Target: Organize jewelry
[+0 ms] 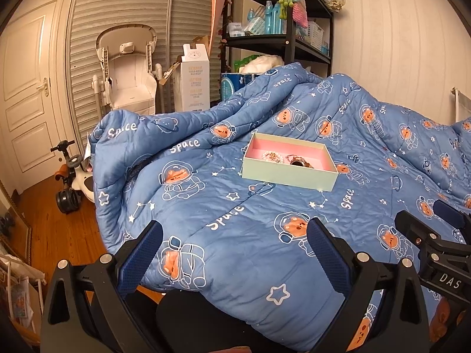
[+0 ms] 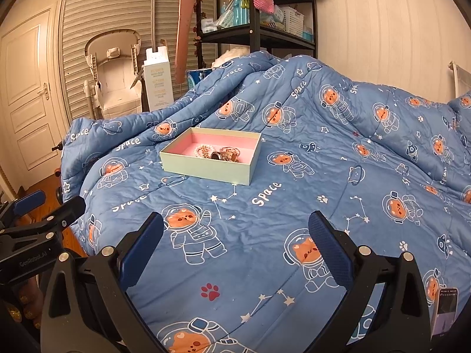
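Both the left tool (image 1: pixel 234 245) and right tool (image 2: pixel 235 236) hover spread and empty above the blue space-print quilt (image 2: pixel 294 206), well short of the pale-green, pink-lined cardboard box (image 2: pixel 206 170) holding jewelry (image 2: pixel 217 153).

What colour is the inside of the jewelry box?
Pink inside the jewelry box, pale green outside; the right wrist view shows it best.

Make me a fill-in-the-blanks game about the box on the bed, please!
1. The inside of the box is the colour ____.
2. The box sits on a blue ____ with space bears.
3. The bead bracelet lies ____ the box.
4. The fingers of the left gripper and the right gripper are ____, holding nothing.

Missing words: pink; quilt; inside; open
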Demonstrator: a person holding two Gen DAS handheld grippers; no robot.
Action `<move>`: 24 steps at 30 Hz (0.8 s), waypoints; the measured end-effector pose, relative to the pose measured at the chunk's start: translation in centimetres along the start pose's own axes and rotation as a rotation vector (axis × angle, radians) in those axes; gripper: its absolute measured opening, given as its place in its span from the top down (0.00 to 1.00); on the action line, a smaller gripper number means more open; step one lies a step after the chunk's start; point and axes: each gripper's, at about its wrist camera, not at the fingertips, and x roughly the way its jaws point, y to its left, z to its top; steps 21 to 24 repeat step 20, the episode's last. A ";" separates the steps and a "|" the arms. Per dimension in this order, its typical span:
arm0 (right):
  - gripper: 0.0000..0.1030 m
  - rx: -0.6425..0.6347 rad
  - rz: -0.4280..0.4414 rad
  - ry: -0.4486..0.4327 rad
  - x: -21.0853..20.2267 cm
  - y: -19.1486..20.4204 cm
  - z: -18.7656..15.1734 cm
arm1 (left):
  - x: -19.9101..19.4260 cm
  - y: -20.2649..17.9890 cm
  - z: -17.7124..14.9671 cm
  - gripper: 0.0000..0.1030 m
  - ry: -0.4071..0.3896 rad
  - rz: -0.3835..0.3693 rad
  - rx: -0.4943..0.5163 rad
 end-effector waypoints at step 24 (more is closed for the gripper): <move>0.06 0.004 0.009 0.012 0.3 0.2 -0.2 | 0.2 -0.2 -0.2 0.07 0.013 0.008 0.006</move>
